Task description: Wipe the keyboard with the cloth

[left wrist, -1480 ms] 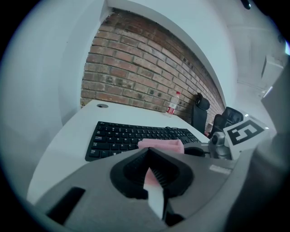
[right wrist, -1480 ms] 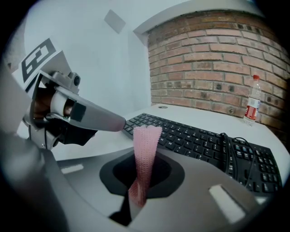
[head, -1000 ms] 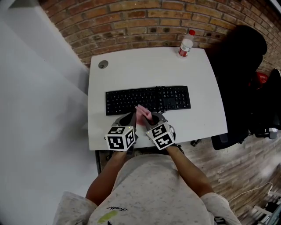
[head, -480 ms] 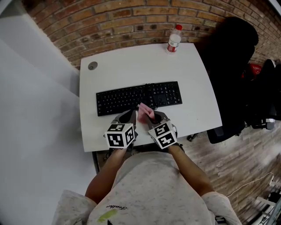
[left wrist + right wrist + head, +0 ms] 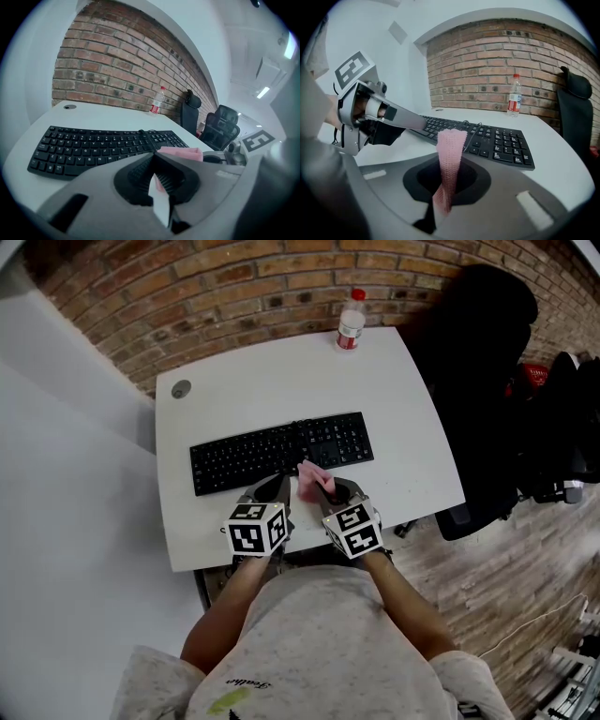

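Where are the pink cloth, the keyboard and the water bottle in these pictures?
pink cloth [image 5: 449, 161]: right gripper view, middle of the upright strip.
keyboard [image 5: 253, 457]: head view, on the letter keys.
water bottle [image 5: 350, 329]: head view, on its labelled body.

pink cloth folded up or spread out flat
Folded up. The pink knitted cloth stands as a narrow upright strip pinched in the right gripper's jaws, not laid out flat.

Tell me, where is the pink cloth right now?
In the head view, the pink cloth stands pinched in the right gripper's jaws. It is at the keyboard's near edge, toward the table's front, close beside the left gripper.
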### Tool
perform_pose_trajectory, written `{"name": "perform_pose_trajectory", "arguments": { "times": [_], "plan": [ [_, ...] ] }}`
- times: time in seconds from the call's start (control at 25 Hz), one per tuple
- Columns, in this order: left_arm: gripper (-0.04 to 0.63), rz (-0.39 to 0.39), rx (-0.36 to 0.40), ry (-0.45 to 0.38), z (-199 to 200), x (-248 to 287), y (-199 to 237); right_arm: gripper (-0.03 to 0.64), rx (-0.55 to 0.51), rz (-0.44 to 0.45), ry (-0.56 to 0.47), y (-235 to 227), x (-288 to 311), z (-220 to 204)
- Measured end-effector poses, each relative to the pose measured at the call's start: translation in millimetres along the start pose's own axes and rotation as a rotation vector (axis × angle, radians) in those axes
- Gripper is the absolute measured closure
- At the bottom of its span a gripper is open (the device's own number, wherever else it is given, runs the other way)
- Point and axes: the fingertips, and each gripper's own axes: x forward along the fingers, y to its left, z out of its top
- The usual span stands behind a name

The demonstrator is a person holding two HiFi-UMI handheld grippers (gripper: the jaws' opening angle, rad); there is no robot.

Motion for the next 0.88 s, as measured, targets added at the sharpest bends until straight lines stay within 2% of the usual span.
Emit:
{"name": "perform_pose_trajectory", "arguments": {
  "times": [0.44, 0.88],
  "plan": [
    [0.600, -0.040, 0.015, 0.015, 4, 23, -25, 0.592, 0.051, -0.057, 0.003, -42, -16, -10],
    [0.600, -0.038, 0.021, 0.026, 10, 51, -46, 0.592, 0.107, -0.114, -0.002, -93, -35, -22]
  ]
}}
